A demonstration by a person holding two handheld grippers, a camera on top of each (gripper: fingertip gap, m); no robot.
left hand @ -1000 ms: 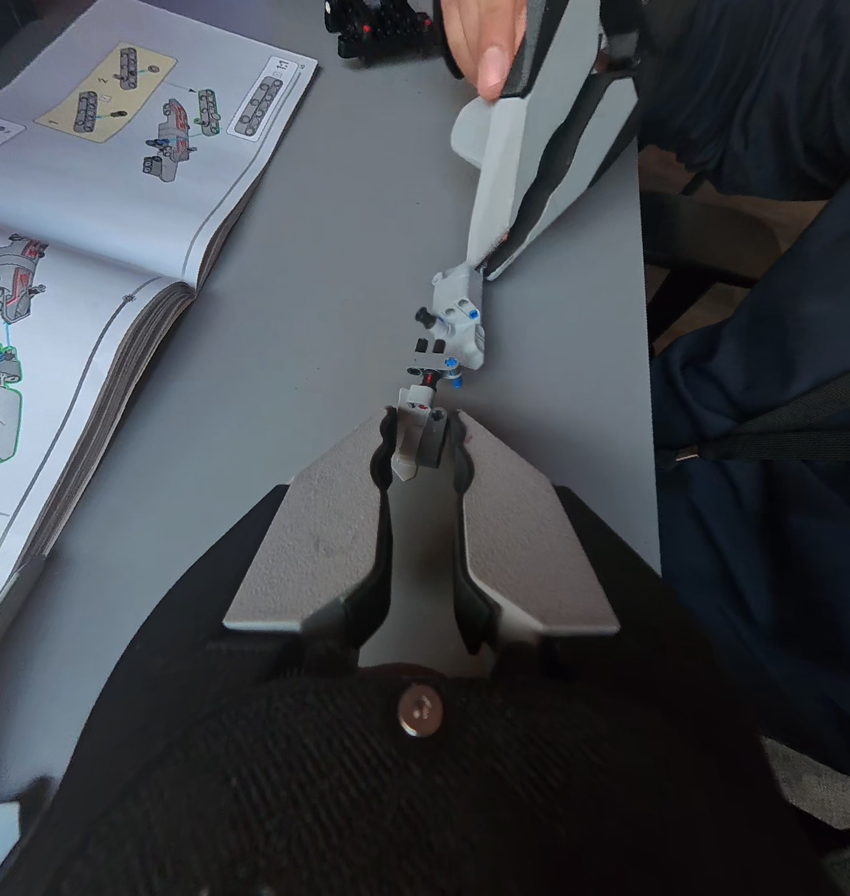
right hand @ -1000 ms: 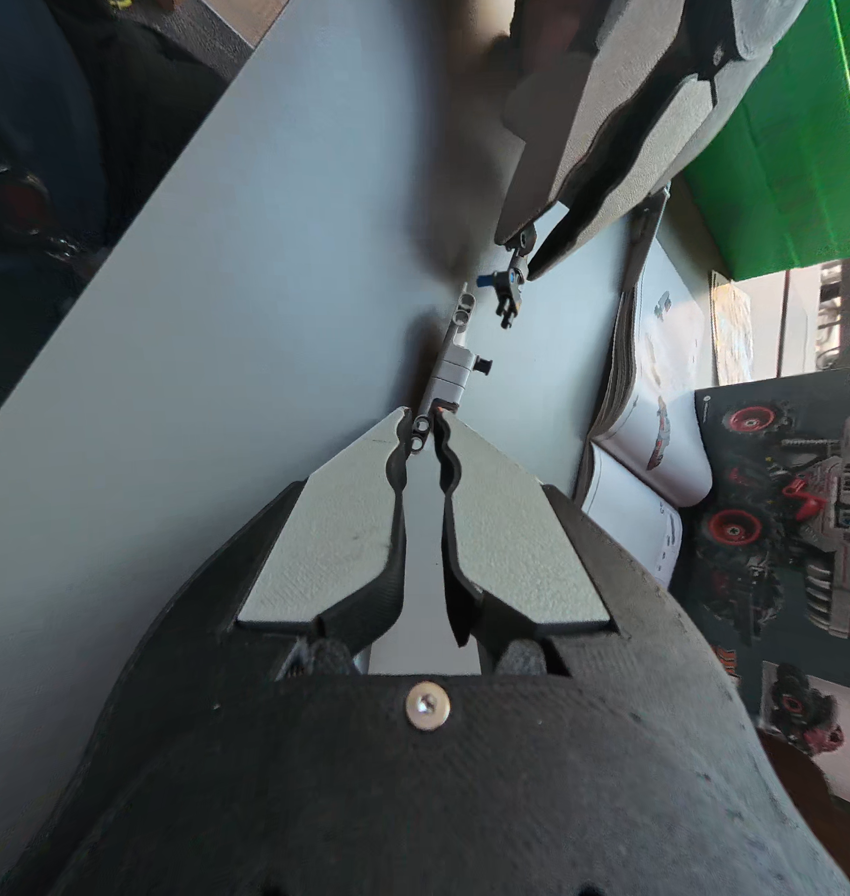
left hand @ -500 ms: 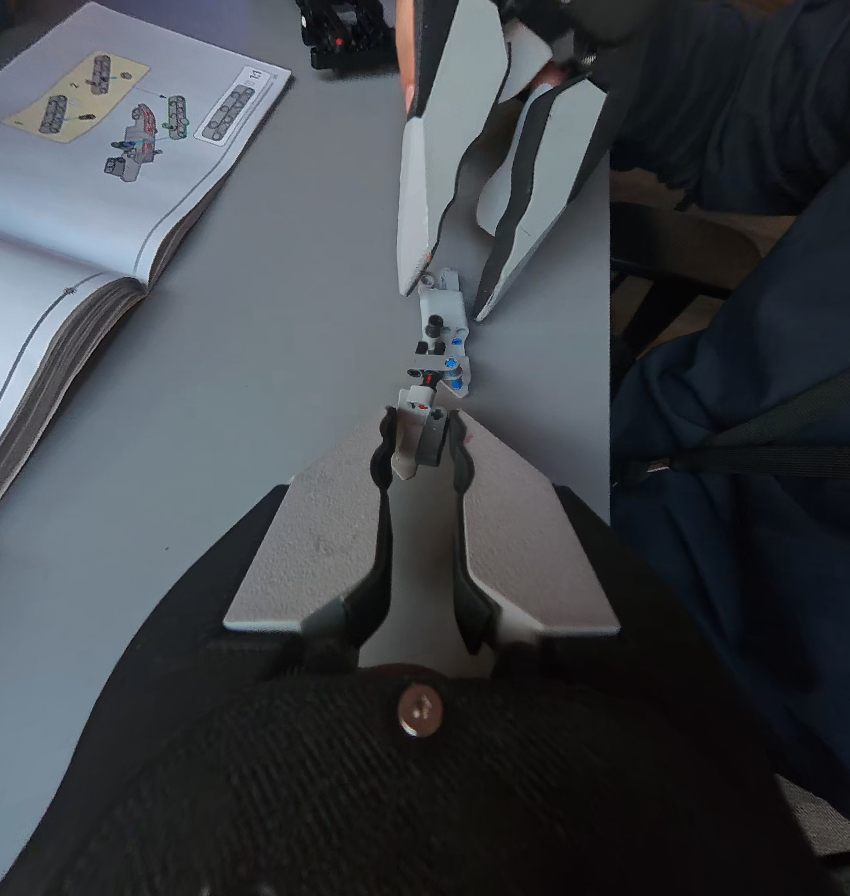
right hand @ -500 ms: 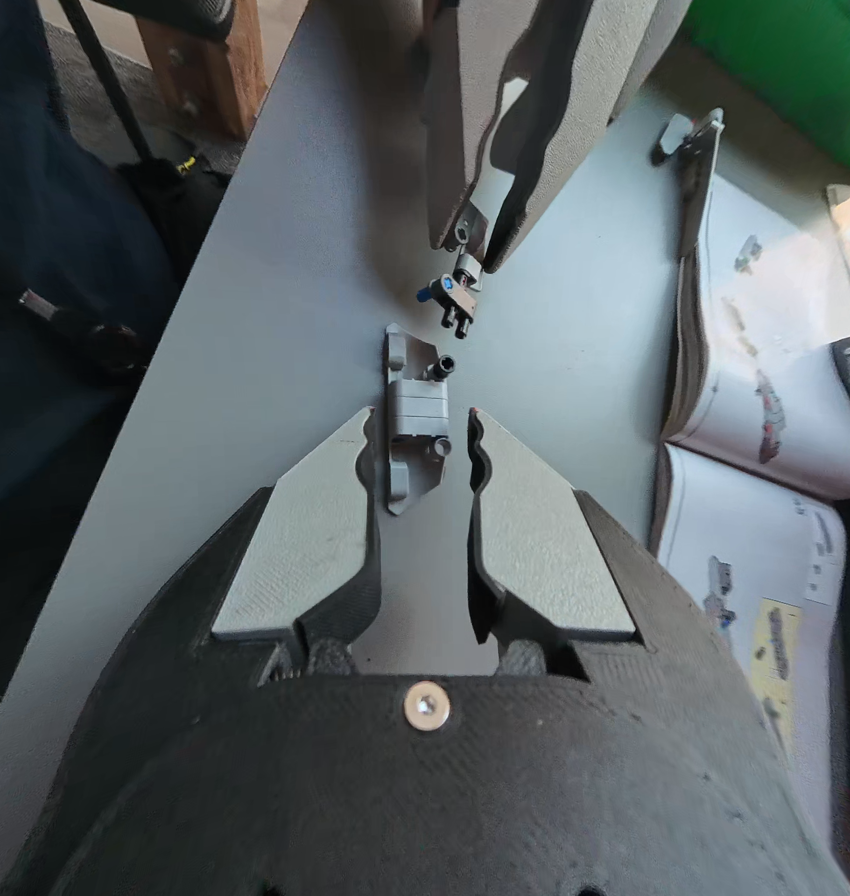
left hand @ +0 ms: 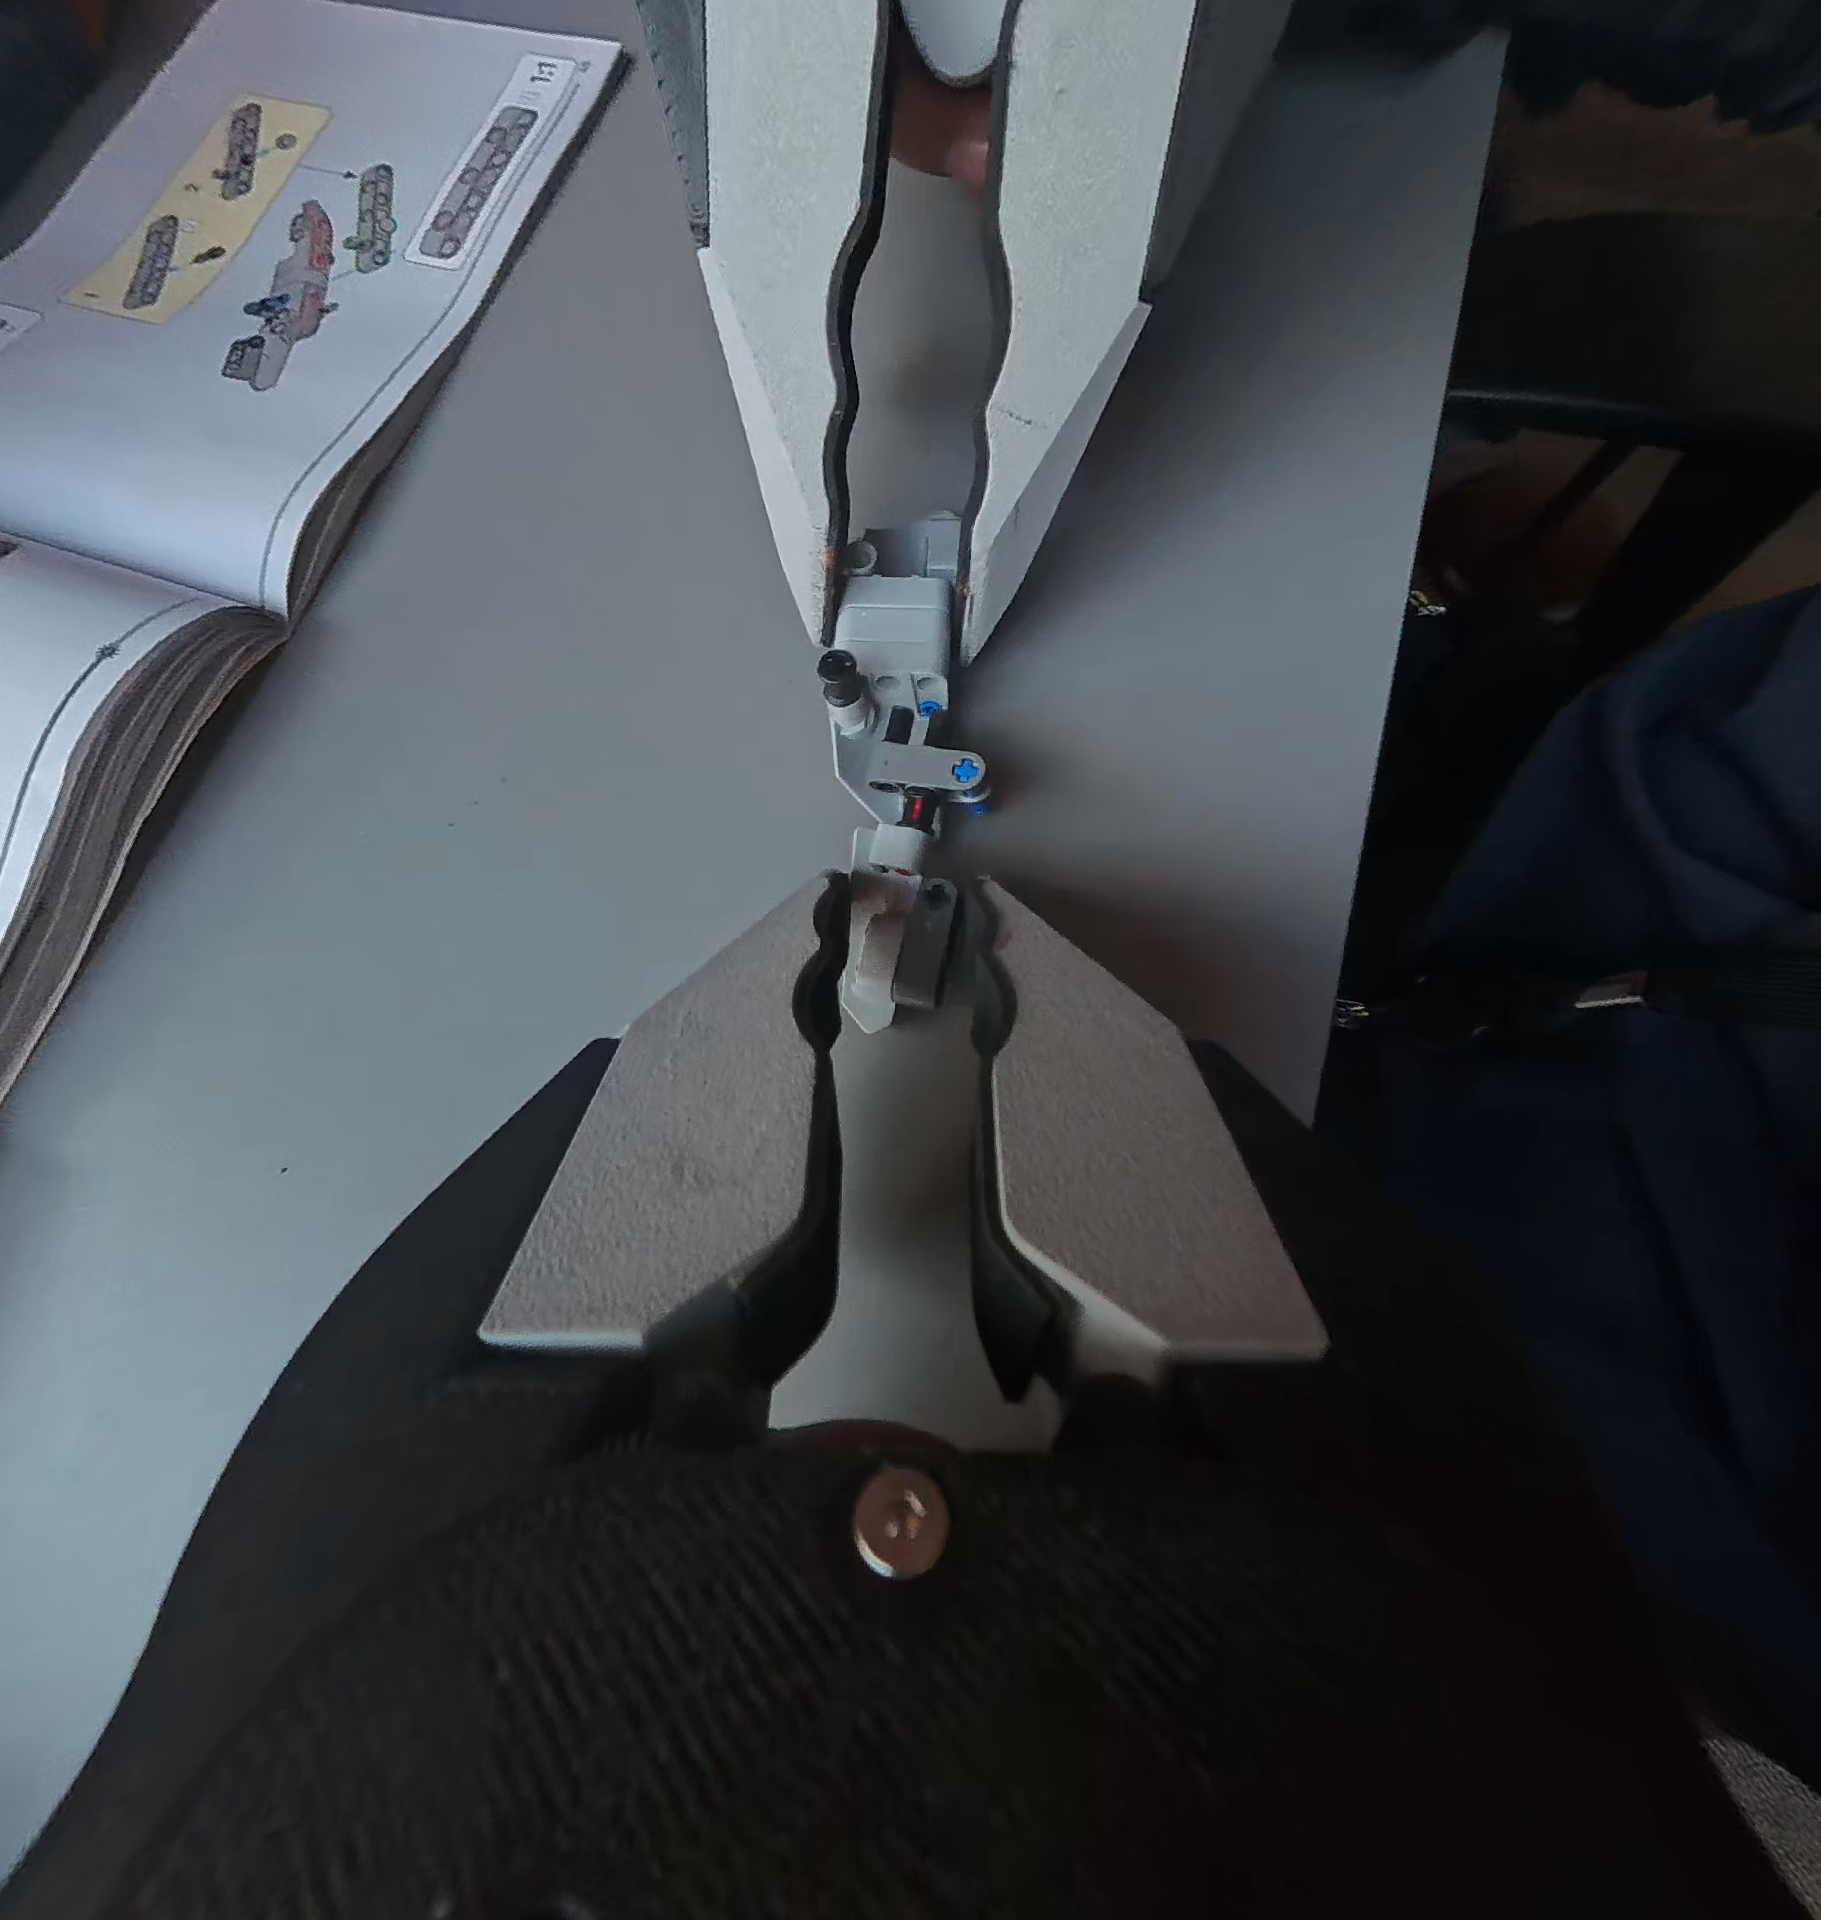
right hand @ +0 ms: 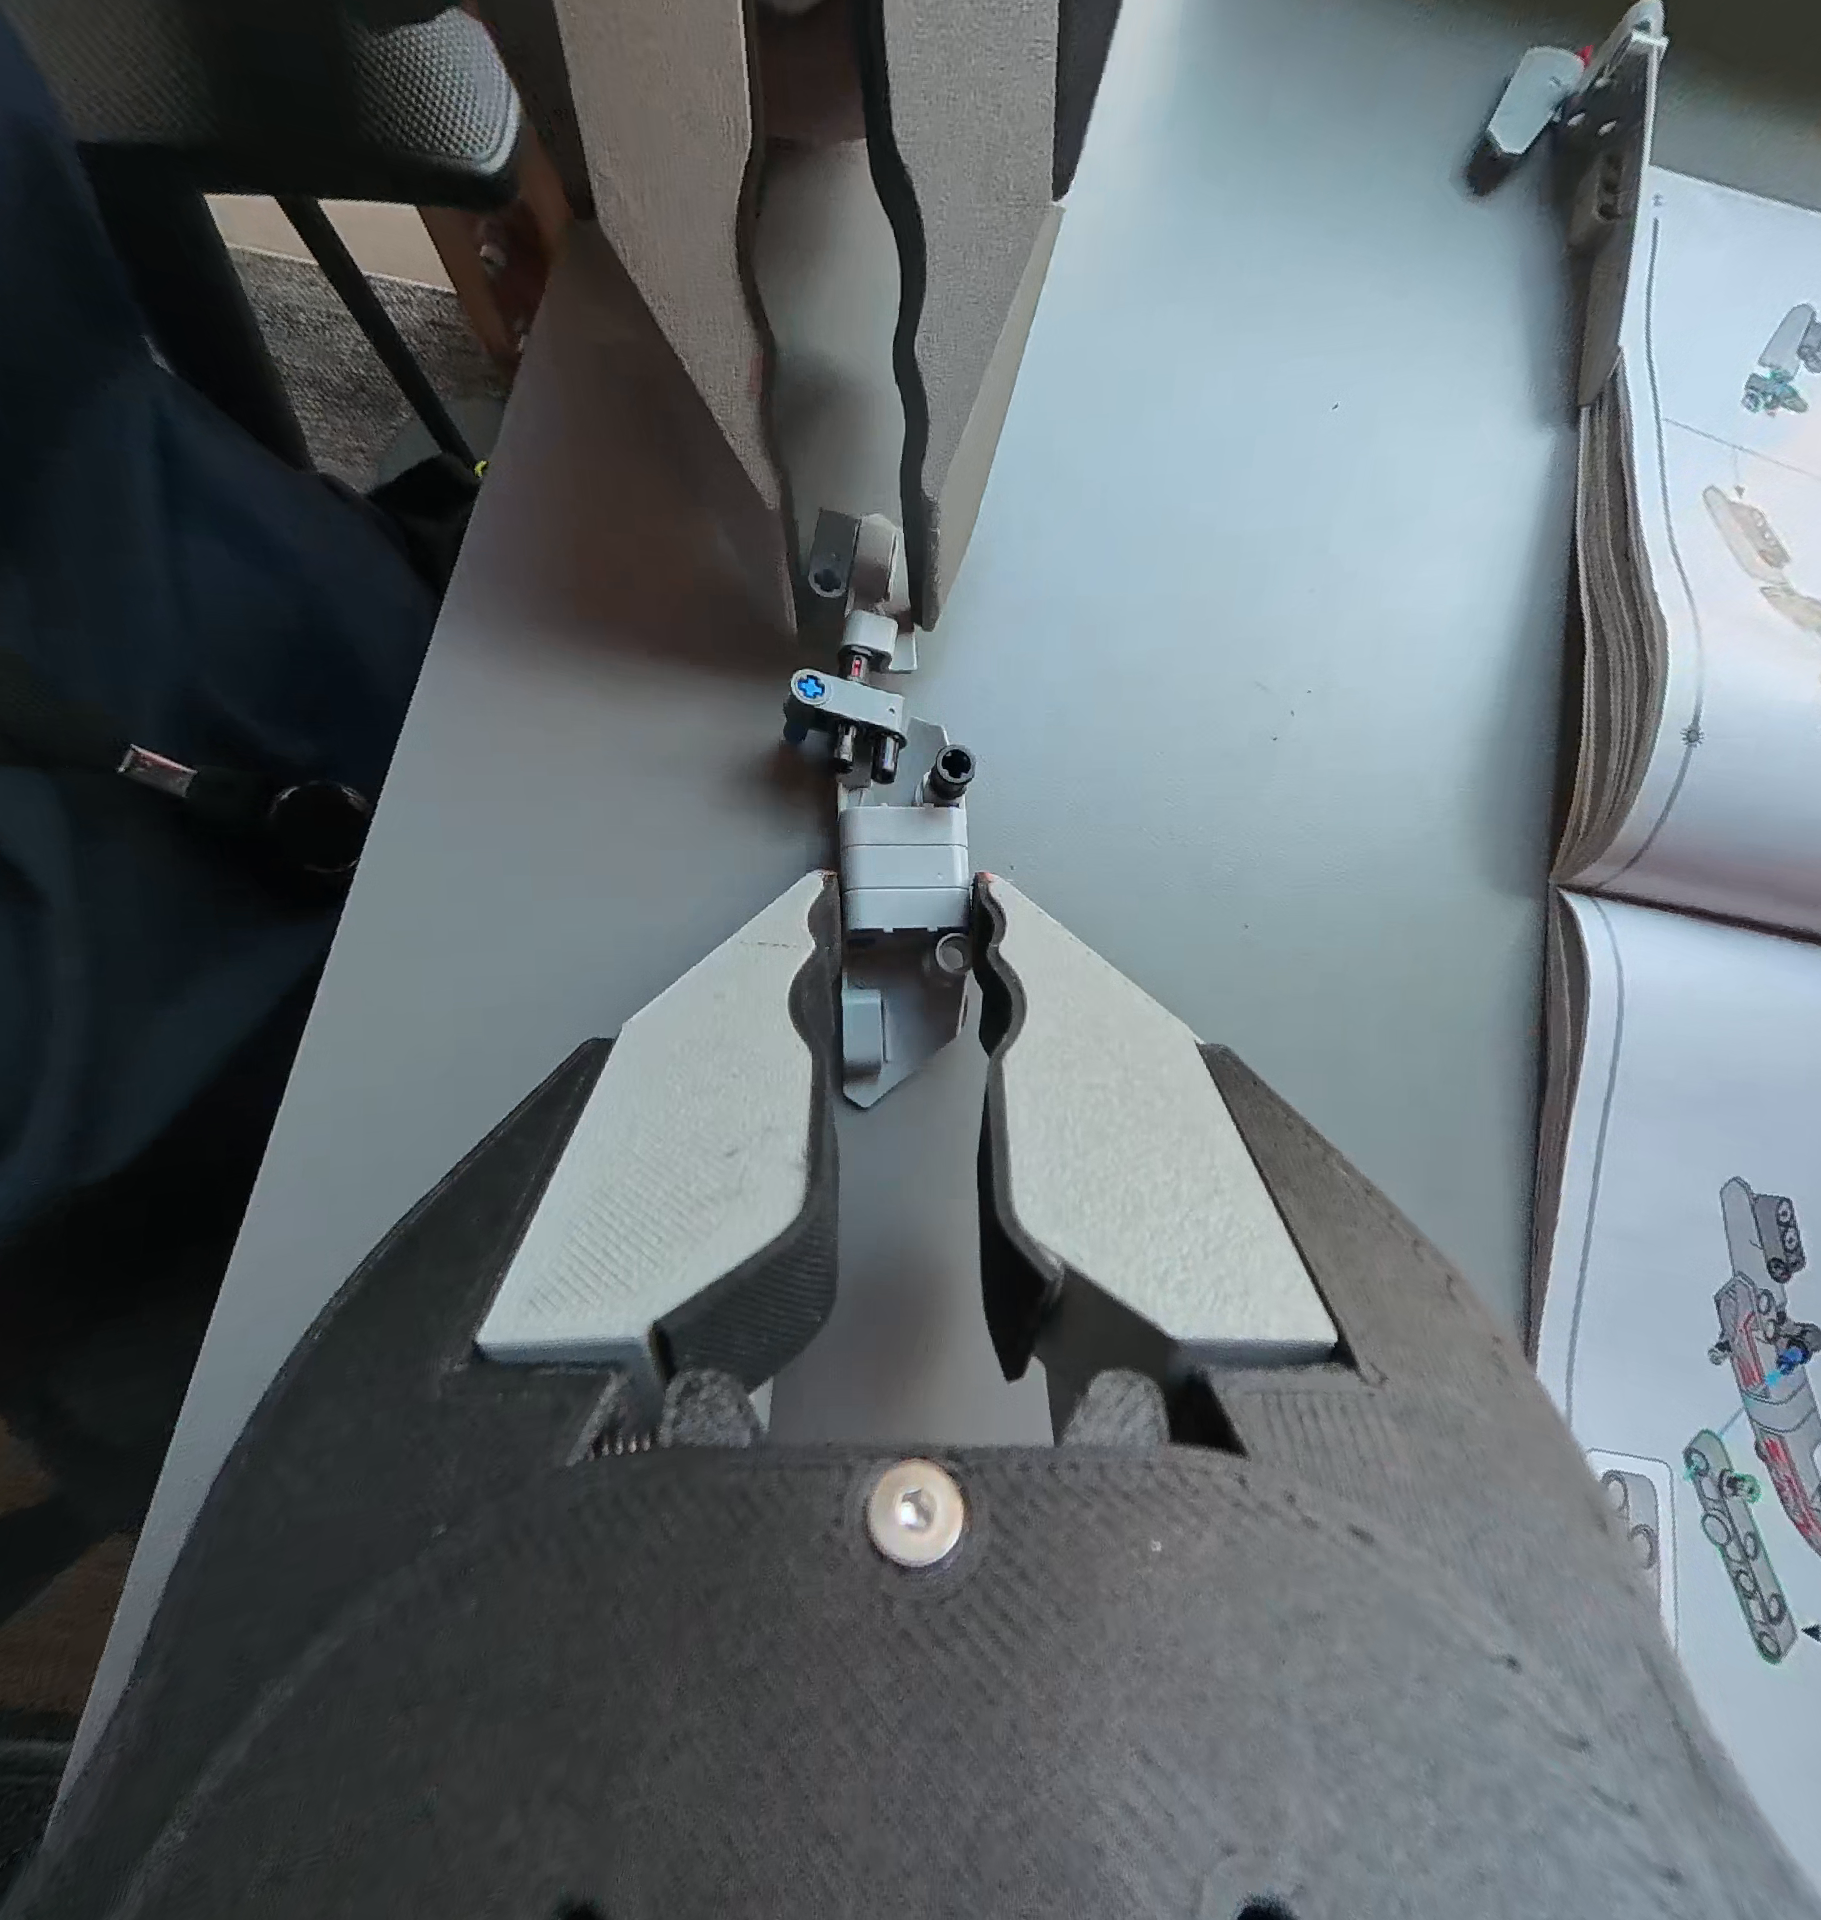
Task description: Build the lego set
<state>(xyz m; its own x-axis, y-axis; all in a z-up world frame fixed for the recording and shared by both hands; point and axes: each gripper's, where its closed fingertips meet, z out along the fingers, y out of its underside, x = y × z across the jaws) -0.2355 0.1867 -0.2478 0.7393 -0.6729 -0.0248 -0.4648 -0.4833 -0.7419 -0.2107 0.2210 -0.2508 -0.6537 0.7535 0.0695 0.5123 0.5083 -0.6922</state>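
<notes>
- Bare table [left hand: 532, 790] from 7 to 10 o'clock of the lego [left hand: 898, 727]: free.
- Open manual [left hand: 158, 436] blocks 10 to 11.
- Table edge close at 3; dark fabric [left hand: 1664, 883] beyond.

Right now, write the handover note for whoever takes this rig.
Left tongs: shut on the small pin piece, held above the grey table.
Right tongs: shut on the grey panel assembly.
The two parts meet tip to tip at the black pins; whether they are seated cannot be told.
Open instruction booklet lies on the table beside them.
Left: press the parts together, then continue with the booklet.
</notes>
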